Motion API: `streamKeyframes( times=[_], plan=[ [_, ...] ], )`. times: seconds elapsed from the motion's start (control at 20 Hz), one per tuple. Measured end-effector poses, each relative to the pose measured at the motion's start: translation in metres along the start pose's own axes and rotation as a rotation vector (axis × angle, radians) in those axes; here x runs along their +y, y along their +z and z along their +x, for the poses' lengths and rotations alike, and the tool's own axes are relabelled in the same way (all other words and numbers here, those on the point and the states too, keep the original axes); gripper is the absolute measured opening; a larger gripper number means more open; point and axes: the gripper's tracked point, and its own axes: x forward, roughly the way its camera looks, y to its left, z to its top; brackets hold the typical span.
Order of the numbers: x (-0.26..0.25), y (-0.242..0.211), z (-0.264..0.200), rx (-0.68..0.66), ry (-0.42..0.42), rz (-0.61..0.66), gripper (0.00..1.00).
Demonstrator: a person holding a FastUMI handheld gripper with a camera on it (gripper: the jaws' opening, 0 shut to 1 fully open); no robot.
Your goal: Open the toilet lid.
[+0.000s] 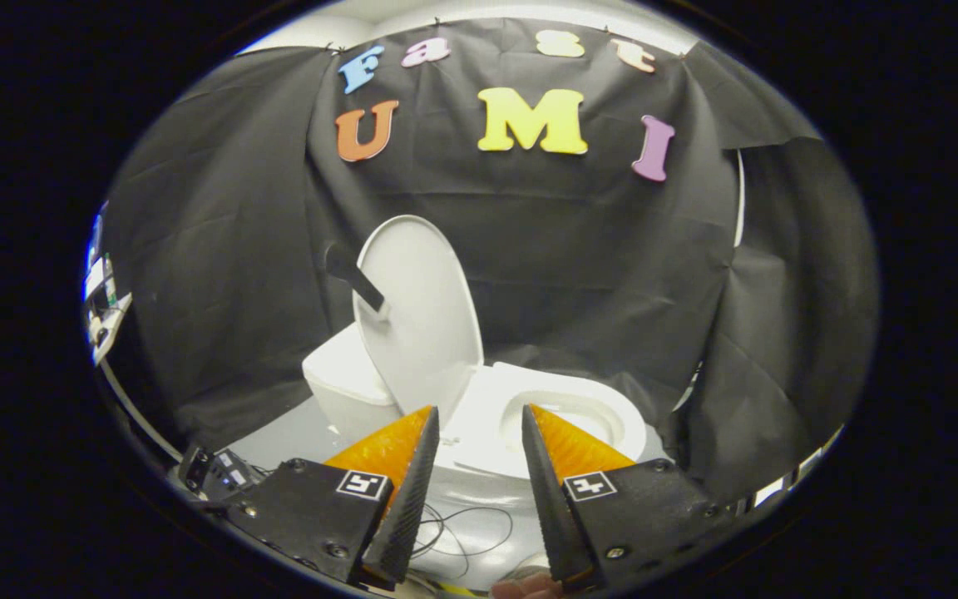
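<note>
While the hand-held gripper (479, 412) points toward the toilet (479, 416), its two fingers stand apart with a clear gap between them and clamp nothing. The left fingertip lies over the base of the lid, and the right fingertip lies over the near rim of the seat.

The toilet lid (421, 312) stands raised just beyond the left finger, tilted back toward the tank (346, 378), with its inner face turned toward the gripper. A dark handle-like bar (354, 279) projects from the lid's left edge, beyond and to the left of the left finger. Whether the bar is fixed to the lid or only rests against it cannot be told.

The seat (487, 416) lies down on the bowl, ahead of the gap between the fingers and beyond the right finger. The bowl opening (583, 416) shows just beyond the right fingertip.

A thin dark cable (462, 532) loops across the light floor (279, 437) below the toilet, between the two fingers. A small dark device (213, 470) sits on the floor beside the left finger's mount.

Black cloth (221, 291) hangs behind and to both sides of the toilet, well beyond the fingers.
</note>
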Motion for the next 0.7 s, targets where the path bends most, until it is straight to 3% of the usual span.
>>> streamKeyframes(
  times=[0.2, 0.4, 0.7],
  plan=[
    [-0.030, -0.049, -0.032, -0.002, -0.058, 0.019, 0.83],
    [-0.059, -0.057, -0.063, -0.092, -0.112, 0.025, 0.83],
    [-0.071, -0.084, -0.093, -0.186, -0.115, 0.008, 0.84]
  ],
)
